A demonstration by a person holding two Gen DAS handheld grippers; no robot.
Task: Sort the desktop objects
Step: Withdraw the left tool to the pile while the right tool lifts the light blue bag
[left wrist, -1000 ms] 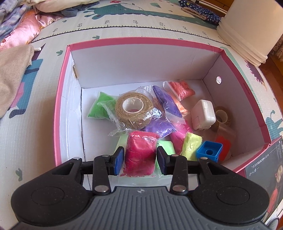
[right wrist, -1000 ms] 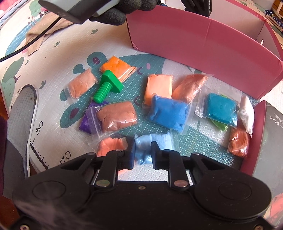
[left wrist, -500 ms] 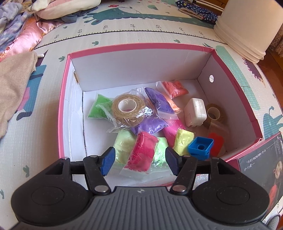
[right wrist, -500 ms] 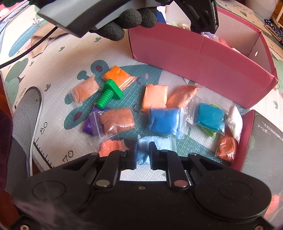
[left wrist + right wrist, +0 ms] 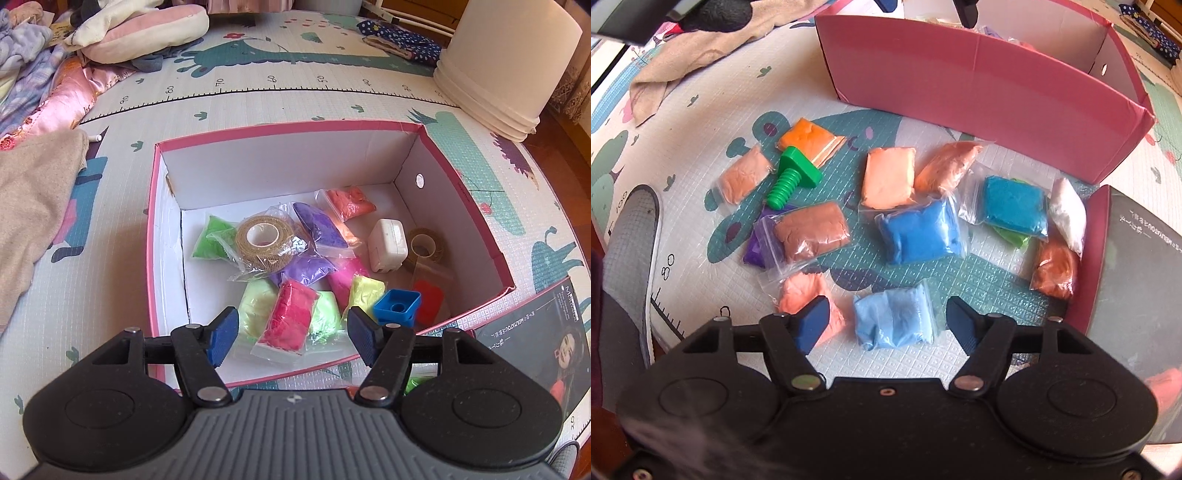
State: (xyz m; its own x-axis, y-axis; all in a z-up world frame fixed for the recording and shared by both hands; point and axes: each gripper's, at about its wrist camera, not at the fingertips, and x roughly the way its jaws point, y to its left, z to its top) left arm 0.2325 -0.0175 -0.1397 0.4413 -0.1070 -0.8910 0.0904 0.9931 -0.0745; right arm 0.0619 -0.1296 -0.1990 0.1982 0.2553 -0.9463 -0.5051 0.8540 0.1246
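My left gripper [image 5: 293, 334] hangs open above the pink box [image 5: 288, 129]. A red clay bag [image 5: 291, 321] lies loose on the box floor below its fingers, among other coloured clay bags and a tape roll [image 5: 264, 240]. My right gripper [image 5: 886, 326] points down at the mat and its jaws are opening. A light blue clay bag [image 5: 892, 321] lies on the mat between them, and the pads do not press it. Several more clay bags and a green toy bolt [image 5: 792, 177] are spread on the mat in front of the box wall [image 5: 960, 81].
The box also holds a white charger [image 5: 388, 245] and a blue square block [image 5: 397, 306]. The box lid [image 5: 1137, 295] lies to the right of the bags. A white bucket [image 5: 506, 62] stands at the far right and clothing [image 5: 33, 195] lies at the left.
My left gripper has opened, let go of the red bag and risen above the box. My right gripper, shut at the light blue bag before, has opened.
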